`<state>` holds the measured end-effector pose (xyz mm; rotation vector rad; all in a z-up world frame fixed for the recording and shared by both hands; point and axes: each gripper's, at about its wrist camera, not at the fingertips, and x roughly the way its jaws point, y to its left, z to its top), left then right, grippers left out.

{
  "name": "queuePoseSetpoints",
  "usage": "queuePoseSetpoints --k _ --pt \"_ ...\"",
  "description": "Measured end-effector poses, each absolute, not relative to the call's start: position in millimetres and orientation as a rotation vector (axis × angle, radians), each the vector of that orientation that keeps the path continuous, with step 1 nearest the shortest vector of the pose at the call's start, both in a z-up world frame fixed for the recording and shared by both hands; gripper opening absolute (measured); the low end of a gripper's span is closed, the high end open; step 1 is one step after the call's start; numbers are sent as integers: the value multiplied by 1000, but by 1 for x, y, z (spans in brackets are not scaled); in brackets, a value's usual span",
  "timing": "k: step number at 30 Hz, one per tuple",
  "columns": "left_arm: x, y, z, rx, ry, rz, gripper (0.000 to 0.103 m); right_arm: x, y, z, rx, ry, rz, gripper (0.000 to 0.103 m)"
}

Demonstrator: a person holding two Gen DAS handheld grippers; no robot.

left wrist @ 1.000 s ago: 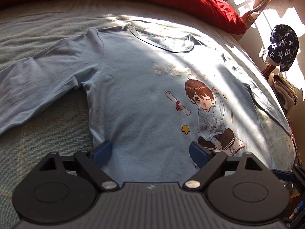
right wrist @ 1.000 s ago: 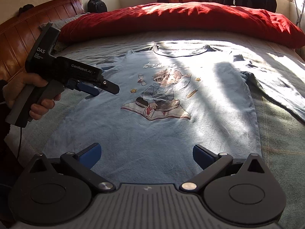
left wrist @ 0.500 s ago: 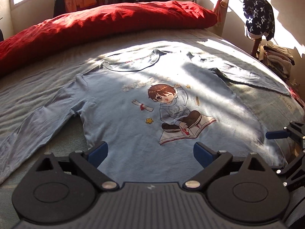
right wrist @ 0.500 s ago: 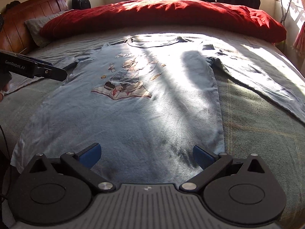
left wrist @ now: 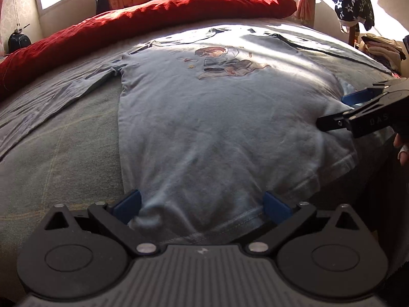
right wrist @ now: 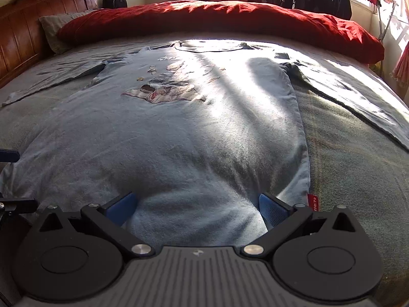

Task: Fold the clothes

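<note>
A light blue long-sleeved shirt (left wrist: 217, 117) (right wrist: 179, 133) with a cartoon boy print (left wrist: 225, 62) lies face up on the bed, sleeves spread to both sides. My left gripper (left wrist: 202, 204) is low over the hem near its left corner. Its jaws are opening, and bunched hem cloth lies between the pads without being pinched. My right gripper (right wrist: 196, 204) (left wrist: 337, 110) stands open over the hem near the right corner, beside a red side tag (right wrist: 313, 202). A hand (left wrist: 402, 148) holds the right gripper. The left gripper (right wrist: 10, 179) shows at the right wrist view's left edge.
A grey-green bed cover (left wrist: 64, 153) (right wrist: 345, 166) lies under the shirt. A red duvet (left wrist: 153, 18) (right wrist: 217, 18) runs along the far side, next to a wooden headboard (right wrist: 23, 30). A chair with a star-print garment (left wrist: 351, 2) and stacked clothes (left wrist: 381, 48) stand to the right.
My left gripper swung from the shirt's chest area back to the hem's left corner and its jaws widened. The right gripper sank closer to the hem's right corner.
</note>
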<state>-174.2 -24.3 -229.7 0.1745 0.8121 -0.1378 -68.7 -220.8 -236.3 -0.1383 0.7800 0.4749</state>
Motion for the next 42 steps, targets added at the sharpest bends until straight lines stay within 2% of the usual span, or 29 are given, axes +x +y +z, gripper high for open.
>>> queuePoseSetpoints --k 6,11,15,20,24,30,34,39,42 --pt "-181 -34 -214 146 737 -203 102 -73 -223 -238 -127 758 469 103" --pt "-166 -28 -230 77 842 -126 102 -76 -226 -238 -122 749 474 103" --pt "-181 -16 -230 70 847 -91 102 -81 -229 -240 -117 725 485 103" --pt "-180 -8 -212 6 761 -94 102 -89 -228 -243 -143 671 483 103" --pt "-155 -20 -219 46 752 -87 102 -95 -229 -239 -159 678 477 103" --pt "-168 -30 -240 138 762 -92 102 -118 -231 -245 -287 667 500 103" --pt "-179 -27 -231 132 781 -112 102 -133 -231 -245 -390 679 521 103" --pt "-162 -31 -217 80 759 -137 102 -128 -228 -229 -305 636 581 103" --pt "-148 -41 -219 81 777 -166 102 -117 -226 -239 -275 695 536 103"
